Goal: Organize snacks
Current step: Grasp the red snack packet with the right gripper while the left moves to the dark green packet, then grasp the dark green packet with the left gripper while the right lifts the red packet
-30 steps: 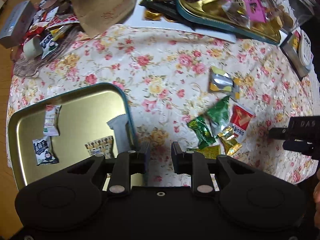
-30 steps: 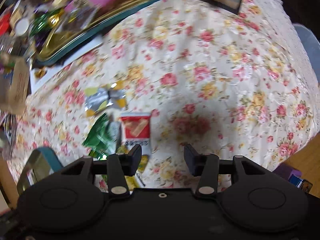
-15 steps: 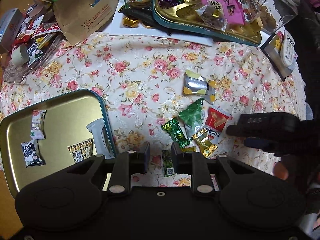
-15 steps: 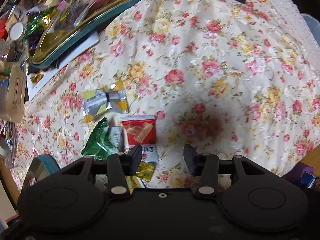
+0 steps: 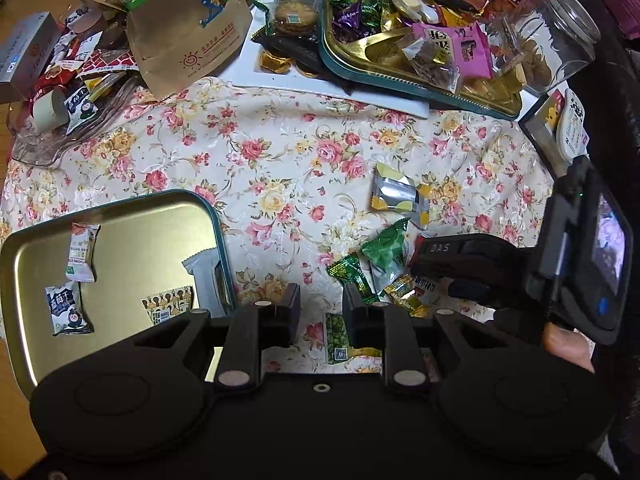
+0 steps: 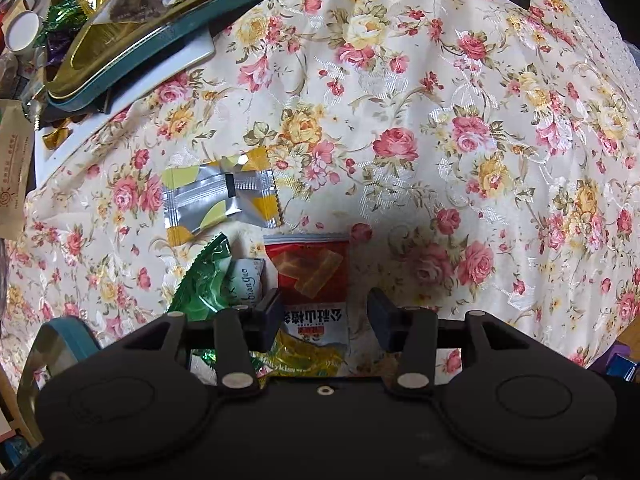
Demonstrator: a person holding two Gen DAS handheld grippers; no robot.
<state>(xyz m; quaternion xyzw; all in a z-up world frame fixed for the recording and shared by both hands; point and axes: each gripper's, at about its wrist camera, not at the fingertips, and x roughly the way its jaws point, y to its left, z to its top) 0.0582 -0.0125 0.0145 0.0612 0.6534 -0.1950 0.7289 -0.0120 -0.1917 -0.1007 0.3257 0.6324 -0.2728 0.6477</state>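
Observation:
Loose snacks lie in a cluster on the floral cloth: a red cracker packet [image 6: 308,272], a bright green packet [image 6: 208,280], a silver and yellow packet [image 6: 220,196] and a yellow candy [image 6: 304,356]. My right gripper [image 6: 326,314] points straight down, open, its fingers either side of the red packet's lower end without pressing it. In the left wrist view the right gripper [image 5: 436,270] hangs over the pile. My left gripper [image 5: 322,308] stands open by a narrow gap and holds nothing; a green packet [image 5: 336,338] lies on the cloth beneath it. The gold tray [image 5: 140,248] to its left holds several packets.
A second teal-rimmed tray [image 5: 400,78], heaped with candies, sits at the back on a white board. A brown paper bag [image 5: 188,32], a glass dish [image 5: 48,136] of snacks and a clear jar [image 5: 560,40] crowd the far edge. A boxed item [image 5: 560,128] lies at the right.
My right gripper has sunk towards the cloth and come in over the red packet, which now lies between its fingers. The left gripper has tilted a little; its jaws are unchanged.

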